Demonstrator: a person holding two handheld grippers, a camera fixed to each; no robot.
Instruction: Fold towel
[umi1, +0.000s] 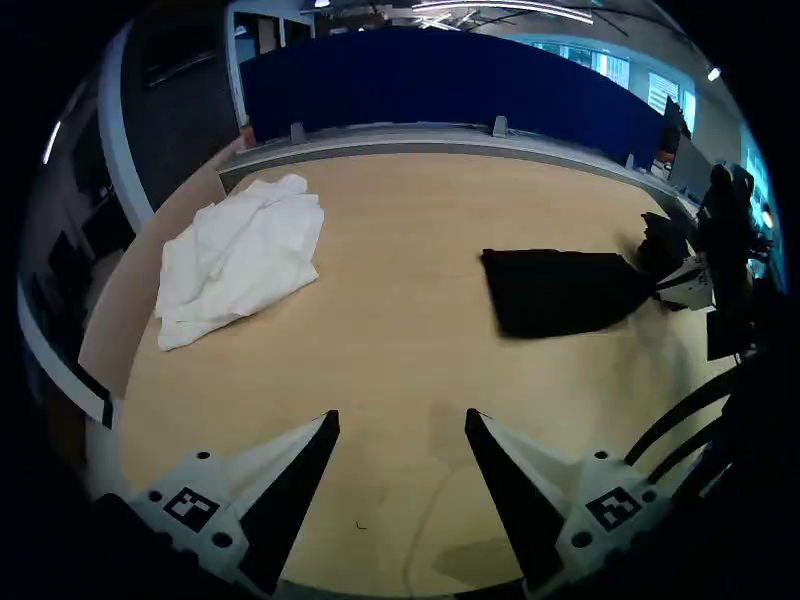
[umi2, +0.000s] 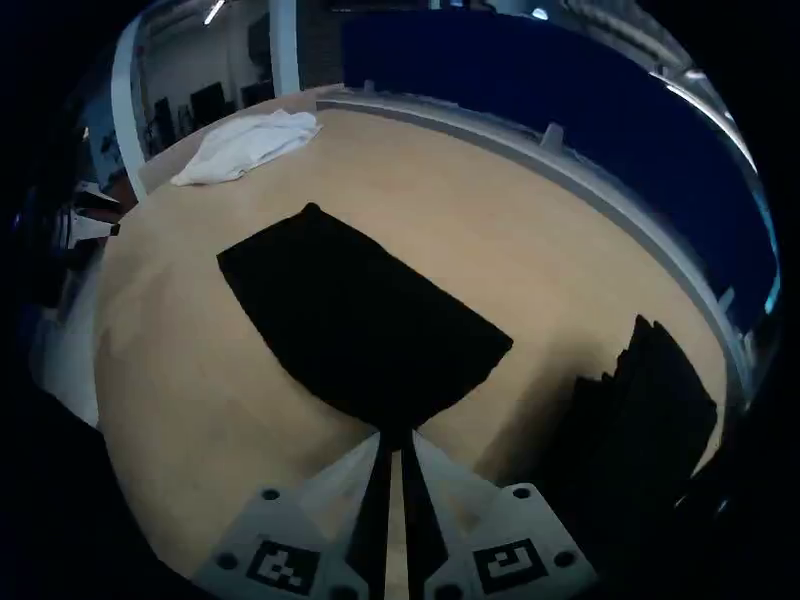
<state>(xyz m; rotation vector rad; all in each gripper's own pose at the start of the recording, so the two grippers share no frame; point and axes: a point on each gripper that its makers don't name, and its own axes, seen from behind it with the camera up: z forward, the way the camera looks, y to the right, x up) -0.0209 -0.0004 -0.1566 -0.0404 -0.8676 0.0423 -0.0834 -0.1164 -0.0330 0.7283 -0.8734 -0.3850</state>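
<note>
In the left gripper view, the left gripper (umi1: 400, 415) hangs over the bare table (umi1: 400, 250) with its two fingers spread wide and nothing between them. The black towel (umi1: 560, 290) lies ahead and to its right, well apart from the fingertips. Its long axis runs crosswise to this gripper's line of sight. The near short edge faces the middle of the table, and the far end narrows to a point at the right gripper (umi1: 690, 285), which seems to pinch it there. A crumpled white towel (umi1: 240, 260) sits ahead and to the left, about as far off and untouched. A blue screen (umi1: 450, 80) stands behind the far edge of the table.

In the right gripper view, the right gripper (umi2: 395, 440) has its fingers drawn nearly together, with only a thin slit between them. One corner of the black towel (umi2: 360, 320) ends right at their tips, so I judge it is clamped on that corner. From there the cloth spreads flat, forward and to the left, its long axis slanting away from the fingers. A stack of dark cloths (umi2: 640, 430) stands just to the right.

The right hand already has a corner. The left is the far one, and would likely have to travel rightward to the free end before any fold can start.
</note>
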